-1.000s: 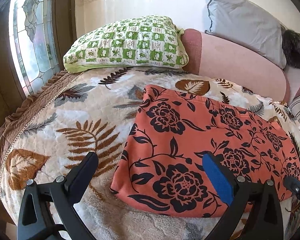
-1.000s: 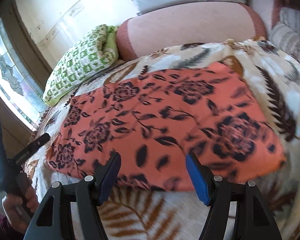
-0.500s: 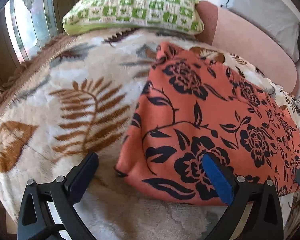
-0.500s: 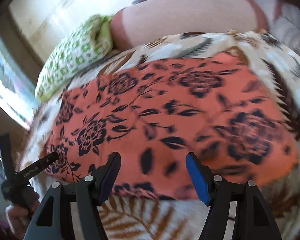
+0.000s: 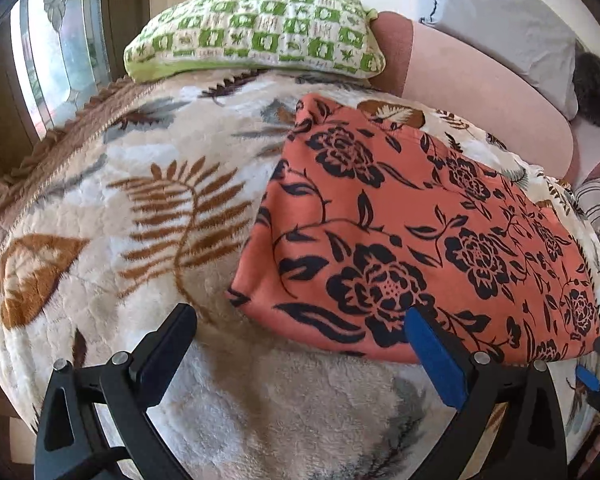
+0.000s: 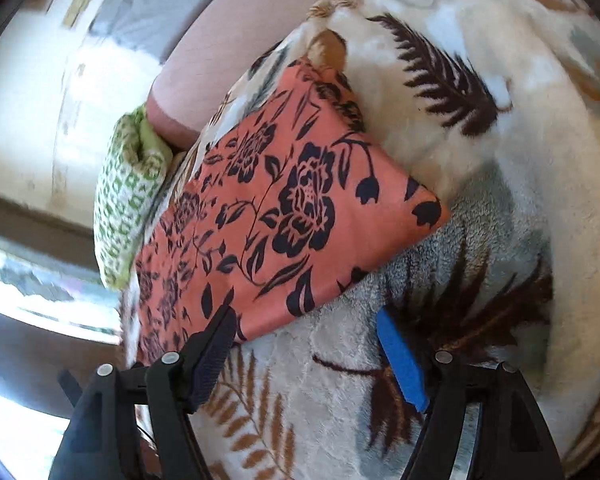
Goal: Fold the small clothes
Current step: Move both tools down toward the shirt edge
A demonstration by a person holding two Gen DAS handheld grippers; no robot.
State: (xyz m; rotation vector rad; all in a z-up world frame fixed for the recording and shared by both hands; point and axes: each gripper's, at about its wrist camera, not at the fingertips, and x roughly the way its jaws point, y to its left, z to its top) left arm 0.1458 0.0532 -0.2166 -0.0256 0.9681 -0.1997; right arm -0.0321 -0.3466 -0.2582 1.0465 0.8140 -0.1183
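Note:
An orange cloth with black flowers [image 5: 412, 232] lies flat on the leaf-patterned blanket [image 5: 140, 216]. My left gripper [image 5: 300, 332] is open and empty, low over the cloth's near left corner, with its blue-padded finger [image 5: 432, 352] over the cloth's near edge. In the right wrist view the same cloth [image 6: 284, 216] runs away to the left. My right gripper [image 6: 304, 332] is open and empty at the cloth's near right edge, its dark finger [image 6: 216, 344] over the cloth and its blue finger [image 6: 400, 360] over the blanket [image 6: 480, 152].
A green checked pillow [image 5: 256, 36] and a pink bolster [image 5: 472, 76] lie behind the cloth, with a grey pillow [image 5: 500, 12] further back. A window [image 5: 48, 60] is at the left. The blanket's brown ruffled edge [image 5: 40, 156] drops off on the left.
My left gripper has dropped lower and closer to the cloth's near left corner. My right gripper has swung right and tilted, now at the cloth's near right corner. Both stay open.

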